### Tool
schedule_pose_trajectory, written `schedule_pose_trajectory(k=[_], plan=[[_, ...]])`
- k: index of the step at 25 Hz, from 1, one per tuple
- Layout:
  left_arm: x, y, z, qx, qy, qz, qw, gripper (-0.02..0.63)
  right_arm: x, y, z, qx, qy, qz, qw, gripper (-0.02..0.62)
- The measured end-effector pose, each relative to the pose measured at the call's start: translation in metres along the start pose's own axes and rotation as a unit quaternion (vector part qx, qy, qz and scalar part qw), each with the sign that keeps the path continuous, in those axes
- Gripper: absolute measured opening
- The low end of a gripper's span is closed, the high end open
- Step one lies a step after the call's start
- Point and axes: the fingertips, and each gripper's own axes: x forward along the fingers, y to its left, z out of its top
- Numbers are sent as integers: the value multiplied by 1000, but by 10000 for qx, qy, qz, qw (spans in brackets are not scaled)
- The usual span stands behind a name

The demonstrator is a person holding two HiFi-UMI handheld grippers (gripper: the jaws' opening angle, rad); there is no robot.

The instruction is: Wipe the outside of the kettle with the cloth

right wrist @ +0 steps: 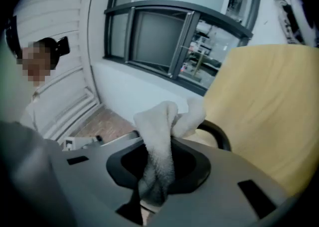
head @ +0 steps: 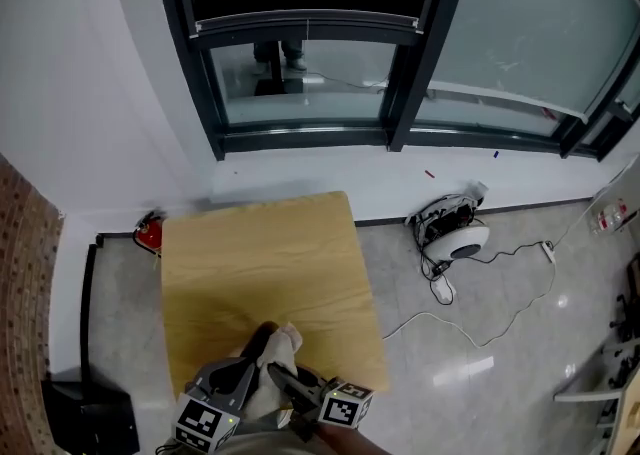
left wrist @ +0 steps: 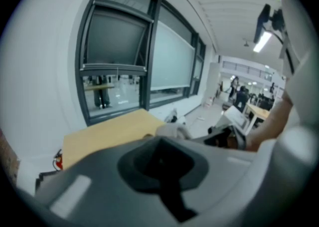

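Note:
A white cloth [head: 283, 343] [right wrist: 160, 121] is bunched over the near edge of the wooden table [head: 260, 253]. My right gripper [head: 288, 379] [right wrist: 157, 173] is shut on it, and the cloth stands up out of its jaws. A black curved handle [head: 262, 335] [right wrist: 217, 134], apparently the kettle's, shows just beside the cloth; the kettle's body is hidden under the grippers. My left gripper [head: 243, 371] [left wrist: 159, 168] sits close to the left of the right one. Its own view shows only its grey body, the cloth [left wrist: 172, 130] and the right gripper [left wrist: 228, 137] beyond.
A red fire extinguisher [head: 148, 233] stands on the floor at the table's far left corner. A white device with cables [head: 456, 235] lies on the floor to the right. A black box [head: 90, 413] sits at the lower left. Dark-framed windows [head: 300, 73] run behind.

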Motion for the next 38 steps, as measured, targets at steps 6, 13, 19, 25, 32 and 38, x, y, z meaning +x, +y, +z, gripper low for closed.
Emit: schedule_pose_trajectory(k=[6,13,19,25,32,38], plan=[[3,2,4,69,-7,299,9995,-2,-5,-20,1,707,-153,-792,9942,94],[-2,33,6,-376,-149,1475,9882,13,3,-37,12,1956,-932,-1303,9675,94],[-9,64,6,-1891,-343,1826,9642,25,87,-38,77,994,-564,-506,9922,94],[-5,46,10,-877,-382,1485,9843,9,31,23,4,381,719,-166,9965,94],[-10,51,7,-1163,-421,1314,9836,-12,16,-67,-7,1472,-220,-1191,9817,92],[-5,51,6,-1014,-273,1350,9853,-12,20,-41,-5,893,-334,-471,9943,94]])
